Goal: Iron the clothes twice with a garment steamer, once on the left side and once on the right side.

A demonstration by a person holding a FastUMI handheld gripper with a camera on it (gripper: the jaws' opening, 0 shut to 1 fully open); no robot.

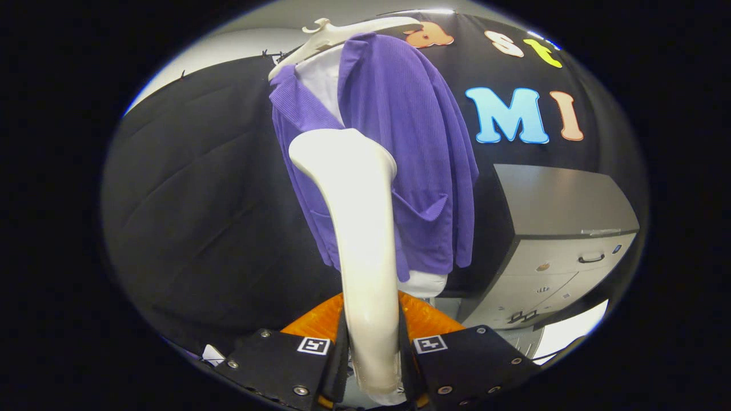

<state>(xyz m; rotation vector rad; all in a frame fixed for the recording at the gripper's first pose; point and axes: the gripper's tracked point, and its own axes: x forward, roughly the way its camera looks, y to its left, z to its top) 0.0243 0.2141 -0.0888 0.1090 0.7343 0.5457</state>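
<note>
A white garment steamer (361, 240) stands upright between my fingers, its handle clamped by both of them; my gripper (372, 342) is shut on it. The steamer's head (337, 151) rises up in front of a purple cardigan (400, 142). The cardigan hangs over a white shirt (322, 77) on a white hanger (342, 31) against the booth's black wall. The head sits over the cardigan's left front panel, near its open middle; I cannot tell whether it touches the cloth. The steamer hides part of the cardigan's lower middle.
A grey cabinet (562, 240) with drawers and a dark handle stands to the right of the cardigan, close to its hem. The black cloth wall (200, 200) spreads behind and to the left.
</note>
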